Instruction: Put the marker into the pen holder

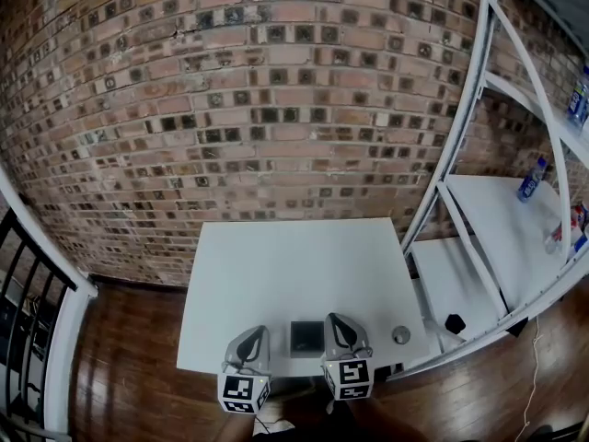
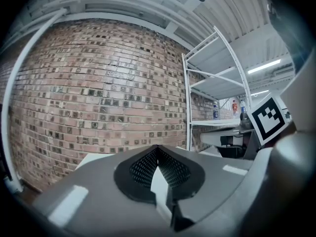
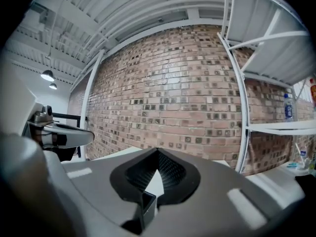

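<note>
A dark square pen holder (image 1: 306, 338) stands at the near edge of the white table (image 1: 294, 265), seen from above, between my two grippers. My left gripper (image 1: 250, 341) rests just left of it and my right gripper (image 1: 339, 330) just right of it. In the left gripper view the left gripper (image 2: 158, 149) has its black pads meeting at the tips, with nothing held. In the right gripper view the right gripper (image 3: 158, 152) looks the same, shut and empty. A small round grey object (image 1: 400, 335) sits right of the right gripper; I cannot tell whether it is the marker.
A brick wall (image 1: 276, 109) stands behind the table. A white metal shelf rack (image 1: 497, 210) stands to the right with bottles (image 1: 532, 179) on it and a black object (image 1: 455, 323) on its low shelf. A black railing (image 1: 23, 274) is at the left.
</note>
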Available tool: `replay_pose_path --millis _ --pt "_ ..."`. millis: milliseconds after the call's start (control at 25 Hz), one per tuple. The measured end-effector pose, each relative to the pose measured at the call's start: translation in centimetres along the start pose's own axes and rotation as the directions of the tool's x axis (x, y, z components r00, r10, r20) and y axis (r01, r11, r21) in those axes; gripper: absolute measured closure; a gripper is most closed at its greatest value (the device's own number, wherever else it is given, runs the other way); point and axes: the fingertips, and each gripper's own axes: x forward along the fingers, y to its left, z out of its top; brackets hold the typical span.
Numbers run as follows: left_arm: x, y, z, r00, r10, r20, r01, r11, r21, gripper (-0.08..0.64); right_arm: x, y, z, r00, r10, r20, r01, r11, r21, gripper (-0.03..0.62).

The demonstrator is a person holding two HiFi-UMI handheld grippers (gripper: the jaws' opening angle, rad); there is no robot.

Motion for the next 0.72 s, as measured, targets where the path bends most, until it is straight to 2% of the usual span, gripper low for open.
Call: replay_pose_path --millis 720 --pt "-0.1 -0.3 -0.2 1.000 0.007 -0.003 -0.007 1.000 0.006 0.546 -0.9 1.2 0.6 0.997 0.053 0.048 -0.052 0.998 -0.028 0.591"
